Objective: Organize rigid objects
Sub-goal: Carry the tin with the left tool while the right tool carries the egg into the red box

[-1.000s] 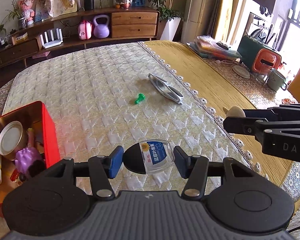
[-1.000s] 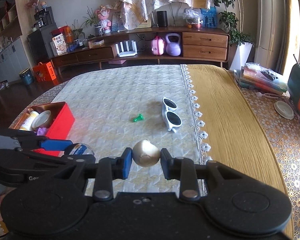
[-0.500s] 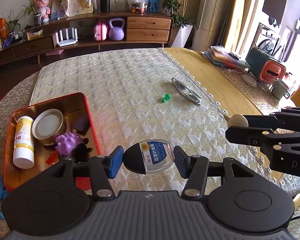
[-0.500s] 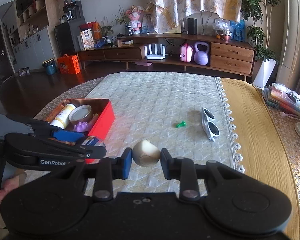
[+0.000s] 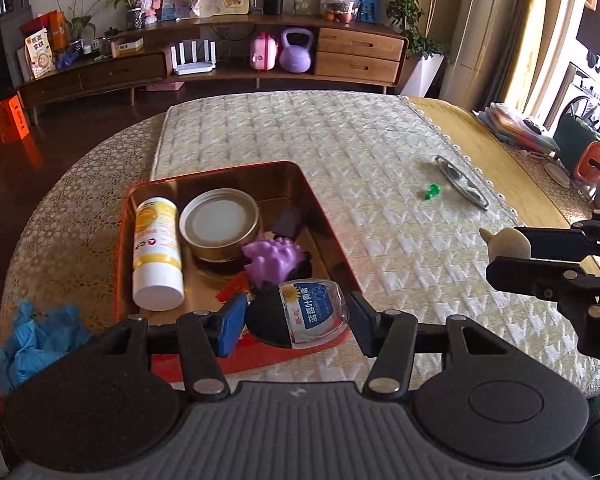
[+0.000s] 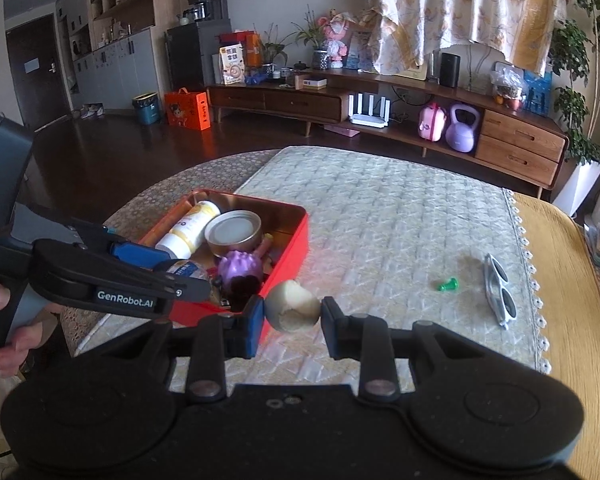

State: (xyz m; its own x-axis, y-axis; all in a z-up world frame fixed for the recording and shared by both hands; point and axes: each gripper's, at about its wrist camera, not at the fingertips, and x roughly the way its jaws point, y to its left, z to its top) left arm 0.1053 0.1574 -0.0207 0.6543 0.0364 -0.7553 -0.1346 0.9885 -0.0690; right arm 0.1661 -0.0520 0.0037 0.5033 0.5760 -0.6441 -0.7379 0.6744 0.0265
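My left gripper (image 5: 296, 322) is shut on a small clear bottle (image 5: 312, 312) with a black cap and blue label, held above the near corner of the red tin box (image 5: 324, 216). The box holds a white-and-yellow bottle (image 5: 156, 252), a round tin (image 5: 219, 224), a purple spiky toy (image 5: 272, 258) and some dark pieces. My right gripper (image 6: 293, 322) is shut on a beige garlic-shaped object (image 6: 293, 307), just right of the box (image 6: 296, 236). A green pin (image 6: 448, 285) and white sunglasses (image 6: 498, 295) lie on the quilted mat to the right.
A blue crumpled cloth (image 5: 40, 340) lies left of the box. The mat's lace edge (image 6: 534, 280) borders yellow tablecloth. A mug, an orange container and stacked papers (image 5: 516, 128) sit at the table's far right. A hand (image 6: 4, 320) holds the left gripper's handle.
Both grippers have swung left across the mat with their objects still held. The red box has come from the left edge to under the left gripper; pin and sunglasses have slid right.
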